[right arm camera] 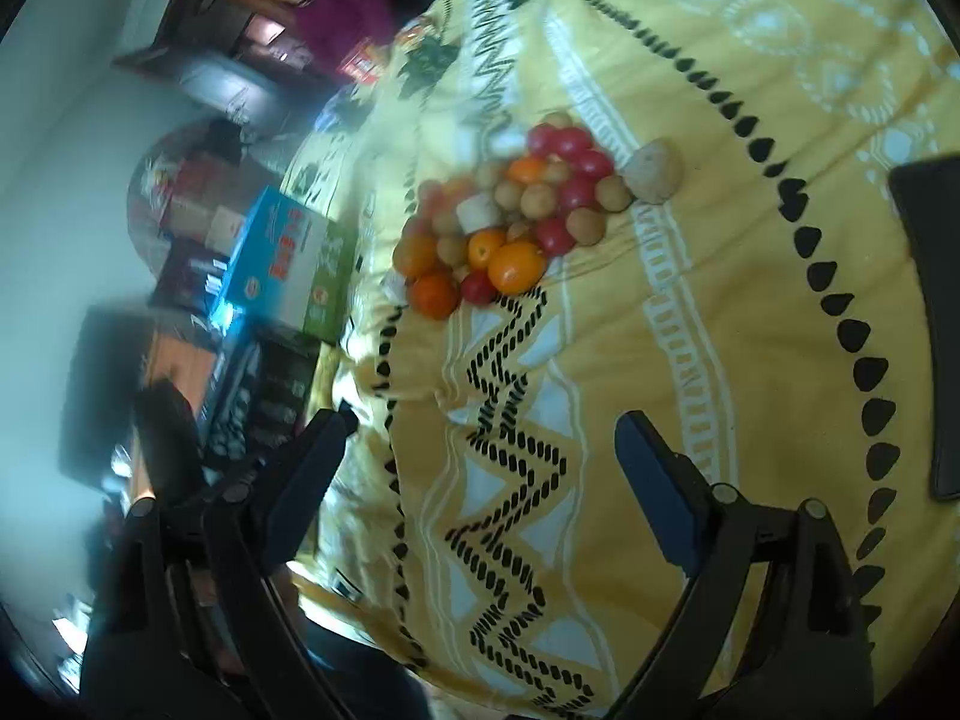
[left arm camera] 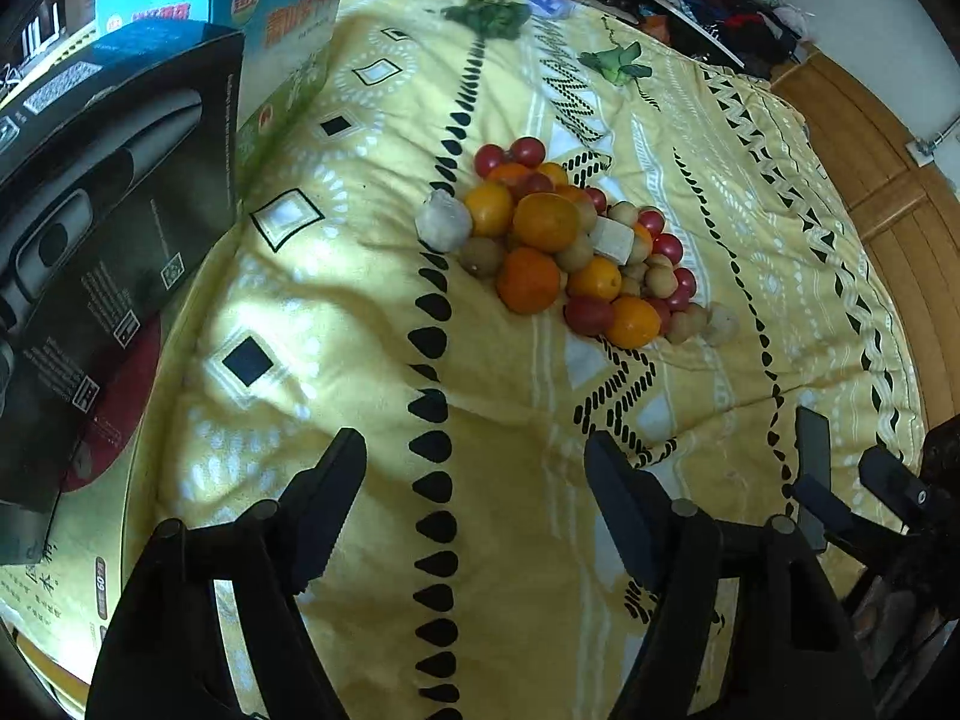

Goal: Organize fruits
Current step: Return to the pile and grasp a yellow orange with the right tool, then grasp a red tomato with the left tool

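A heap of fruit (left arm camera: 564,246) lies on a yellow patterned cloth (left arm camera: 360,312): oranges (left arm camera: 545,221), red tomatoes (left arm camera: 528,150), small brown round fruits (left arm camera: 575,253), a pale garlic-like bulb (left arm camera: 443,221) and a white block (left arm camera: 611,239). The heap also shows in the right wrist view (right arm camera: 516,222). My left gripper (left arm camera: 474,456) is open and empty, well short of the heap. My right gripper (right arm camera: 480,426) is open and empty, also short of the heap; it shows at the left wrist view's right edge (left arm camera: 852,480).
A black box (left arm camera: 102,228) and a blue box (left arm camera: 240,6) stand along the cloth's left side. Green leafy vegetables (left arm camera: 489,15) lie at the far end. A wooden edge (left arm camera: 888,180) runs on the right. A dark flat object (right arm camera: 936,312) lies on the cloth.
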Demonstrator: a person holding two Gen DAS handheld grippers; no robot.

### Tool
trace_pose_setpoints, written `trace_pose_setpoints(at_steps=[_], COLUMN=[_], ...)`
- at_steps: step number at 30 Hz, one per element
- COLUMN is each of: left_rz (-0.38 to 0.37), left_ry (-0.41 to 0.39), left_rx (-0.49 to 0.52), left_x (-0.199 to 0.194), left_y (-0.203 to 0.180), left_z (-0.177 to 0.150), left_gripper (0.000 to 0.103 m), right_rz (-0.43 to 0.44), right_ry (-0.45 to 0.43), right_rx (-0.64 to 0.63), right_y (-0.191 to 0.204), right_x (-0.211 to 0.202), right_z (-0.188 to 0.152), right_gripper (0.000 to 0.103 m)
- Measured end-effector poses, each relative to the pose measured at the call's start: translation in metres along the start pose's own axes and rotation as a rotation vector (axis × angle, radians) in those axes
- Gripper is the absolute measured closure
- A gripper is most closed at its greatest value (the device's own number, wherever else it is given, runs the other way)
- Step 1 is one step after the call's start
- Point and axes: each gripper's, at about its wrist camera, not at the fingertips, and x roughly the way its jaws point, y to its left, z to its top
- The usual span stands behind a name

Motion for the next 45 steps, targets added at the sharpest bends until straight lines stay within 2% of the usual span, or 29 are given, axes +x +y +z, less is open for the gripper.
trace_pose_setpoints(at_steps=[5,6,7,10,12,20,27,30,31,38,40,42,45], left_rz=[0.028,0.033,0.041,0.046,0.054,0.04,0.015,0.009,0.004,-0.06,-0.095,-0.121,-0.11], left_ry=[-0.063,-0.082,-0.098,-0.11,-0.104,-0.105,-0.107,-0.105,-0.106,-0.104,-0.086,-0.065,-0.068], left_rx=[0.034,0.039,0.042,0.053,0.062,0.068,0.097,0.127,0.139,0.189,0.191,0.193,0.197], left_x=[0.001,0.001,0.003,0.014,0.023,0.037,0.043,0.044,0.044,0.063,0.072,0.083,0.094], left_y=[0.003,0.003,0.005,0.009,0.012,0.021,0.013,0.005,0.001,-0.028,-0.035,-0.044,-0.053], left_z=[0.004,0.004,0.003,0.002,0.001,-0.001,-0.001,-0.001,-0.001,0.013,0.02,0.026,0.032], left_gripper=[0.027,0.026,0.025,0.025,0.025,0.025,0.025,0.025,0.025,0.027,0.039,0.042,0.044], right_rz=[0.01,-0.005,-0.027,-0.105,-0.149,-0.202,-0.211,-0.218,-0.228,-0.192,-0.196,-0.193,-0.177], right_ry=[-0.053,-0.068,-0.076,-0.064,-0.046,0.06,0.042,0.025,0.016,-0.041,-0.043,-0.035,-0.029], right_rx=[-0.082,-0.111,-0.148,-0.263,-0.321,-0.339,-0.363,-0.392,-0.395,-0.377,-0.37,-0.345,-0.317], right_y=[0.008,0.01,0.012,0.02,0.022,0.007,0.01,0.013,0.014,0.005,0.0,-0.009,-0.019], right_x=[0.0,0.001,0.003,0.023,0.042,0.119,0.144,0.142,0.14,0.096,0.09,0.087,0.087], right_z=[0.006,0.007,0.009,0.015,0.02,0.05,0.055,0.055,0.055,0.032,0.024,0.019,0.016], right_gripper=[0.012,0.017,0.027,0.042,0.048,0.048,0.046,0.05,0.061,0.061,0.061,0.061,0.061])
